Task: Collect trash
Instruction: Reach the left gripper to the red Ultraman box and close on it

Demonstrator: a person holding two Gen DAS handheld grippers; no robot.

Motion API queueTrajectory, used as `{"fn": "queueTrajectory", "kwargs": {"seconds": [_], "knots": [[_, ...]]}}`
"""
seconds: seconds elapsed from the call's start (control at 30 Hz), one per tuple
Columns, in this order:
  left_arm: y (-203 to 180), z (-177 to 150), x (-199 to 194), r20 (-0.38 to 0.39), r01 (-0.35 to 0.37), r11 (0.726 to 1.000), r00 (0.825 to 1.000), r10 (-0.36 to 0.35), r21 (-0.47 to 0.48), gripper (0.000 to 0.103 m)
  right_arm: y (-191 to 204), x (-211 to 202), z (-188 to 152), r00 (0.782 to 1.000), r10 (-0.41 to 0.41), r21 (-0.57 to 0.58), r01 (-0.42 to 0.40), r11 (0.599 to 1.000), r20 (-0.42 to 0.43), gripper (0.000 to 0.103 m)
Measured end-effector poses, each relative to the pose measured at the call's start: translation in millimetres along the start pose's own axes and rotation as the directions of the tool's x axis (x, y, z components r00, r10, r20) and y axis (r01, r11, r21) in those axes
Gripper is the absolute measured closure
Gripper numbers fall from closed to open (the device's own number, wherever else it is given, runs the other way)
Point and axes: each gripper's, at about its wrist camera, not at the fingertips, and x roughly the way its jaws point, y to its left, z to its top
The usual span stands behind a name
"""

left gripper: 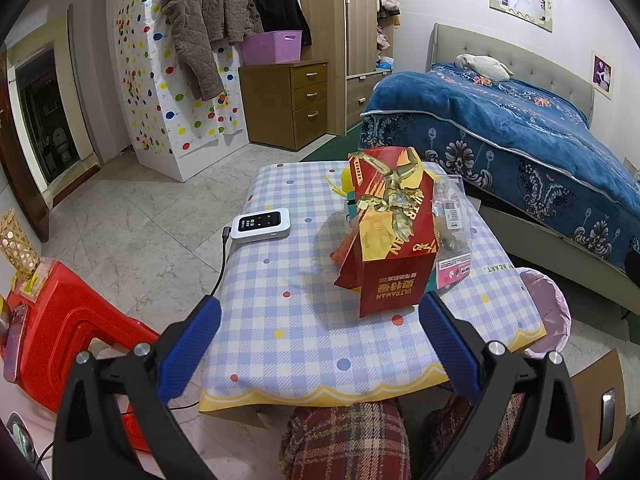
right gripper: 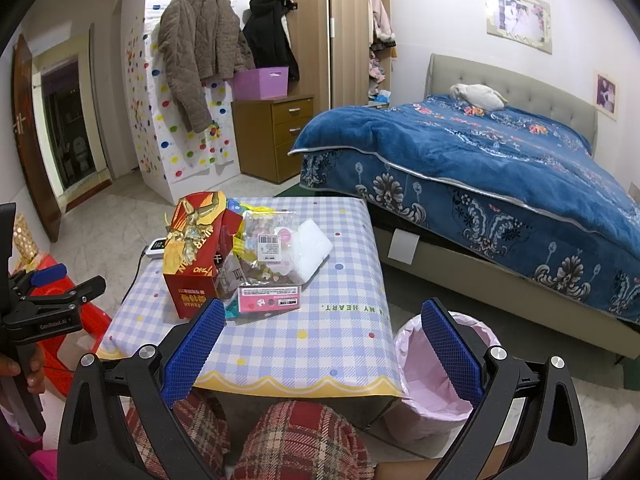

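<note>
Small table (right gripper: pixel 352 332) with a blue-checked cloth, taken here as the landmark. On its top stands a cluster of packaging: an upright red Ultraman carton (left gripper: pixel 394 240), and just right of it, touching, a clear plastic packet (right gripper: pixel 270 248) with a barcode label and pink header card. A white foam block (right gripper: pixel 314 250) lies against the packet's far right side. A white pocket router (left gripper: pixel 262 225) with its cable rests well left of the carton and is probably not trash.

On the floor beside the table's near right corner sits a waste bin (right gripper: pixel 424 376) with a pink liner; what shows of its inside holds nothing, though its bottom is hidden.

The left gripper (left gripper: pixel 320 340) hovers over the table's near edge, blue pads spread wide and holding nothing. The right gripper (right gripper: pixel 324 344) hangs likewise above the near edge, fingers apart and unloaded, its right pad overlapping the bin in view.

Judged progress: collection appears not yet begun, as every piece of packaging remains on the table and none shows in the bin.
</note>
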Motion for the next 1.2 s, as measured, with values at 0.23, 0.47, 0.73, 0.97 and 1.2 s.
{"fn": "queueTrajectory", "kwargs": {"seconds": [0.23,0.47,0.73,0.97,1.2], "knots": [[-0.3,0.1,0.0,-0.001,0.001,1.000,1.000,-0.001,0.000,0.007,-0.1,0.2,-0.4,1.000,0.000,0.000,0.000,1.000,-0.001,0.006],[-1.3,-0.4,0.4,-0.002,0.001,1.000,1.000,-0.001,0.001,0.007,-0.7,0.7,0.1,1.000,0.000,0.001,0.000,1.000,0.000,0.006],[-15.8,-8.6,18.3,-0.041,0.076,0.997,0.996,-0.076,-0.002,0.007,-0.8,11.7,-8.2,1.000,-0.004,-0.006,0.004,1.000,-0.008,0.006],[-46.8,-10.8,51.0,-0.057,0.076,0.995,0.996,-0.072,0.063,0.007,-14.1,39.2,-10.5,1.000,-0.004,0.030,0.004,1.000,-0.007,0.006],[-63.0,-0.9,78.0,-0.041,0.068,0.997,0.997,-0.066,0.041,0.007,-24.6,70.7,-11.8,0.999,0.033,0.047,-0.031,0.998,-0.024,0.006]]}}
